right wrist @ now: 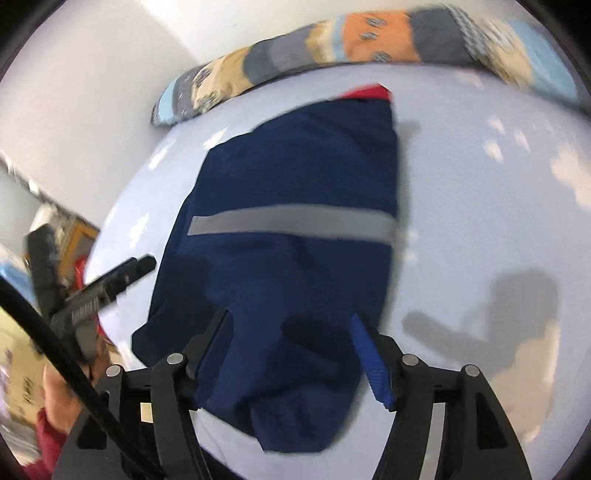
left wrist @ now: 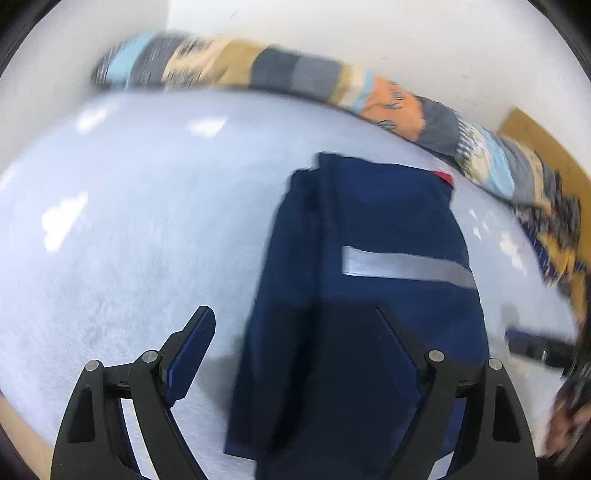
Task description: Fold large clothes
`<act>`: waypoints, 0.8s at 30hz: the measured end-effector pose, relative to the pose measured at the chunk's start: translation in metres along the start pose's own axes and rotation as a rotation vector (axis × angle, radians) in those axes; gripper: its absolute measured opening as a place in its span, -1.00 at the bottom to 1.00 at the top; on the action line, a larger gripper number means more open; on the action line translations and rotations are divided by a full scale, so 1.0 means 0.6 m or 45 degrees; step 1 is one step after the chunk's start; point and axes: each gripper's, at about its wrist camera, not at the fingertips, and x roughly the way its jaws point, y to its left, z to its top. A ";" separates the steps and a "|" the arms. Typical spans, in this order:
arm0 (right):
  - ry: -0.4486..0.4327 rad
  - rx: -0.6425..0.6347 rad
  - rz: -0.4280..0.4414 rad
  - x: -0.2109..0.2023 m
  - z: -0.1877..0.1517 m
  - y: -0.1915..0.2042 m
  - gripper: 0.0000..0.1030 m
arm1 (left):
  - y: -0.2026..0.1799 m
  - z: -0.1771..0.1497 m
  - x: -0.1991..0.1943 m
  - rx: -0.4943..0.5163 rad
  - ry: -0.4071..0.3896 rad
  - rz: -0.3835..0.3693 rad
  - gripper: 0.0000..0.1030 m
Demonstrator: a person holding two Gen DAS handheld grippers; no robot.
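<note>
Left gripper (left wrist: 295,314) and right gripper (right wrist: 291,317), fingers spread and released, above the near end of the folded navy garment (right wrist: 295,177). The garment, crossed by a grey reflective stripe (right wrist: 291,221), lies flat on the pale blue bed (left wrist: 129,221). Beyond it, a patchwork pillow (left wrist: 229,66) against the white wall (left wrist: 332,29).

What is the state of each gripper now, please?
Left gripper: open, holding nothing.
Right gripper: open above the navy garment, not gripping it.
</note>
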 end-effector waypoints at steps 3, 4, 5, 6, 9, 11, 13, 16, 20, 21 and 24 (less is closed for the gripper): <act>0.013 0.100 -0.011 0.011 -0.006 -0.037 0.38 | 0.058 0.007 0.032 -0.175 0.060 -0.043 0.66; 0.013 0.116 -0.009 0.015 -0.001 -0.043 0.38 | 0.069 0.007 0.041 -0.218 0.085 -0.074 0.65; 0.008 0.132 -0.006 0.012 -0.001 -0.047 0.38 | 0.075 0.006 0.049 -0.251 0.105 -0.128 0.60; 0.000 0.148 -0.006 0.007 -0.002 -0.052 0.38 | 0.074 0.003 0.059 -0.252 0.117 -0.164 0.51; -0.024 0.121 0.011 0.000 0.002 -0.041 0.39 | 0.051 0.002 0.093 -0.153 0.175 -0.056 0.27; -0.020 0.103 0.024 0.008 0.002 -0.036 0.44 | 0.037 -0.003 0.108 -0.117 0.196 -0.030 0.17; 0.016 0.096 0.018 0.025 0.001 -0.034 0.44 | 0.030 -0.001 0.108 -0.098 0.196 -0.020 0.12; 0.040 0.103 -0.001 0.037 0.003 -0.041 0.44 | 0.035 0.010 0.098 -0.148 0.196 -0.060 0.20; 0.029 0.172 0.057 0.035 0.008 -0.061 0.44 | 0.069 0.028 0.082 -0.223 0.156 -0.100 0.60; 0.025 0.193 0.076 0.034 0.010 -0.067 0.45 | 0.075 0.030 0.084 -0.233 0.163 -0.112 0.65; 0.015 0.249 0.123 0.039 0.013 -0.088 0.48 | 0.092 0.023 0.107 -0.304 0.246 -0.260 0.73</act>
